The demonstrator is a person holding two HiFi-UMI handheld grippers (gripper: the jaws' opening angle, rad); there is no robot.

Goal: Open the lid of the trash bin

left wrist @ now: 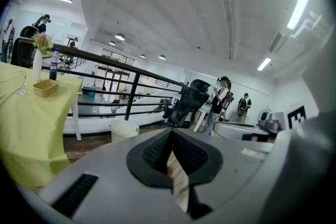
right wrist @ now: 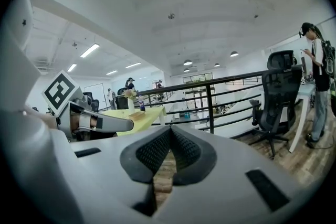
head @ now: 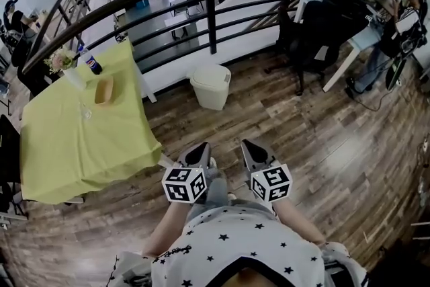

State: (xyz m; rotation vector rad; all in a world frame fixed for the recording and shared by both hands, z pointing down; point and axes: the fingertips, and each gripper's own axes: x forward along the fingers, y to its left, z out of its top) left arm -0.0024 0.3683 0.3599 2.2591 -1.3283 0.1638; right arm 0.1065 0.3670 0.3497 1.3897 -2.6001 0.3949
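Wood floor (head: 322, 144) throughout. Surface (head: 80, 144) under a yellow-green cloth sits at left. Black railing (head: 210, 17) curves behind it. Trash bin (head: 211, 86), white, lid down, stands on the floor by the low wall under the railing, right of the surface, well apart from both tools. Left tool (head: 199, 150): clenched, tips meeting, nothing between. Right tool (head: 250, 146): clenched, empty. Tools are side by side.

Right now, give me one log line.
trash bin: untouched | lid: down | left gripper: shut, empty | right gripper: shut, empty
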